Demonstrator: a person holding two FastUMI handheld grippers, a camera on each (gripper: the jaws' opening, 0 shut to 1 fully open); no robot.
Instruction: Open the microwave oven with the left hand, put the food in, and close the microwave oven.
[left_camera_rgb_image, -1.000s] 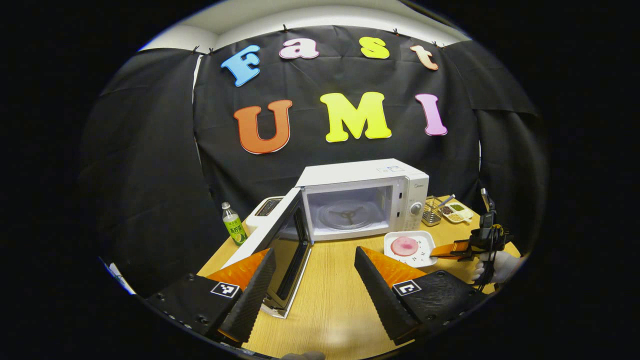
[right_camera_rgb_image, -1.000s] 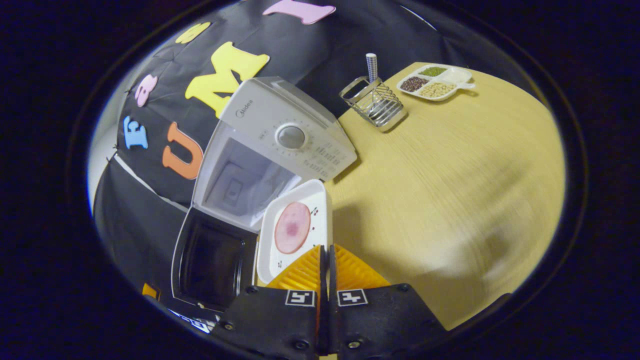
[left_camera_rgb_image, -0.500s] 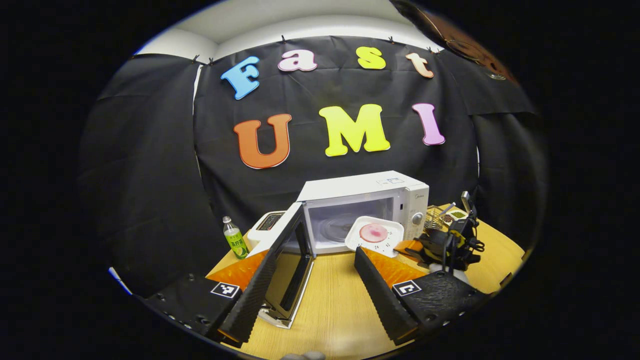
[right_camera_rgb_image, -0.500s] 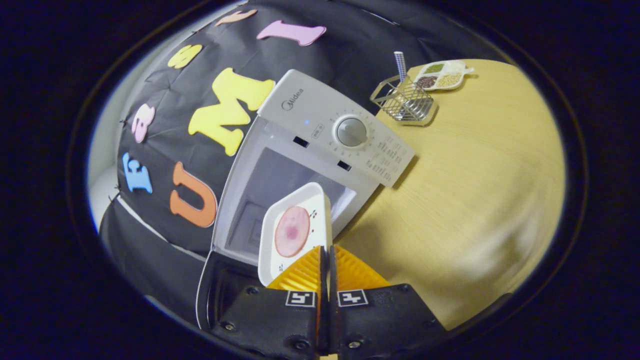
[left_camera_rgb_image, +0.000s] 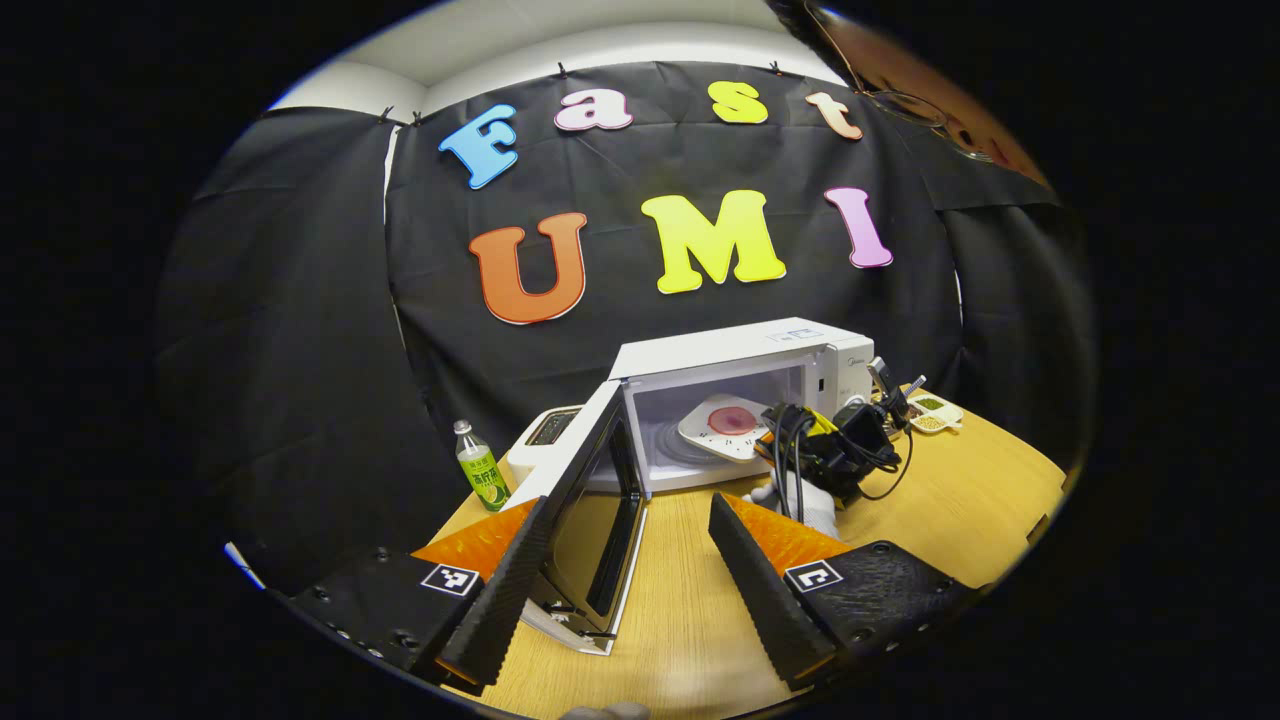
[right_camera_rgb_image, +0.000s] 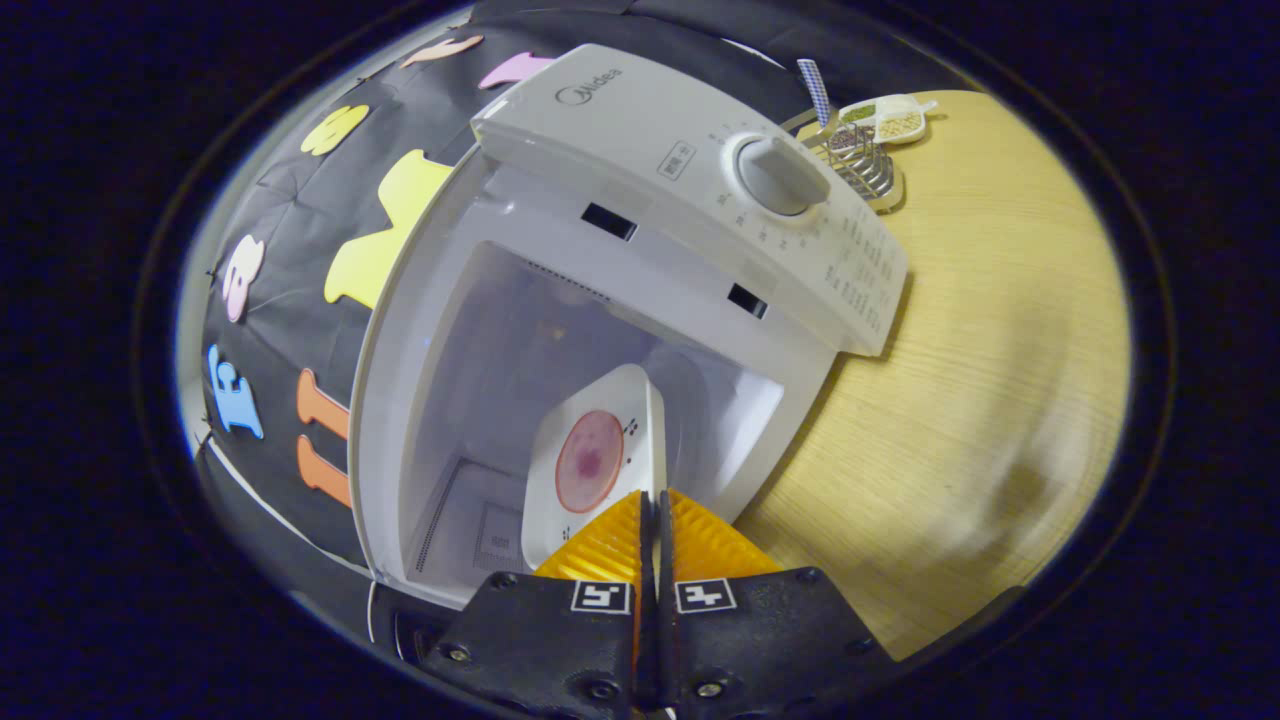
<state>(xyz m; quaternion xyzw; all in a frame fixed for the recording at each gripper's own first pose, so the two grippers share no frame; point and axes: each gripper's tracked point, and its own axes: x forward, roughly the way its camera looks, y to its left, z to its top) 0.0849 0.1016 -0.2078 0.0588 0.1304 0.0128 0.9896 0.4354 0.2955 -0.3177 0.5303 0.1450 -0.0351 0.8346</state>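
Note:
The white microwave (left_camera_rgb_image: 745, 355) stands on the wooden table with its door (left_camera_rgb_image: 590, 490) swung wide to the left. A white square plate (right_camera_rgb_image: 630, 410) carrying a round pink food (right_camera_rgb_image: 588, 460) sits tilted inside the cavity, above the turntable. My right gripper (right_camera_rgb_image: 655, 497) is shut on the plate's near edge at the cavity mouth. In the left gripper view, a gloved hand (left_camera_rgb_image: 805, 500) holds that gripper in front of the opening. My left gripper (left_camera_rgb_image: 625, 580) is open, low over the table, and the door's free edge stands between its fingers, close to the left one.
A green bottle (left_camera_rgb_image: 480, 470) and a white toaster (left_camera_rgb_image: 545, 428) stand left of the microwave. A wire rack (right_camera_rgb_image: 860, 160) and a divided dish of grains (right_camera_rgb_image: 885, 118) sit at its right on the table (right_camera_rgb_image: 990, 350). The control dial (right_camera_rgb_image: 775, 175) faces outward.
The right gripper carried the plate up from the table in front of the microwave and into the cavity. The left gripper stayed open near the door.

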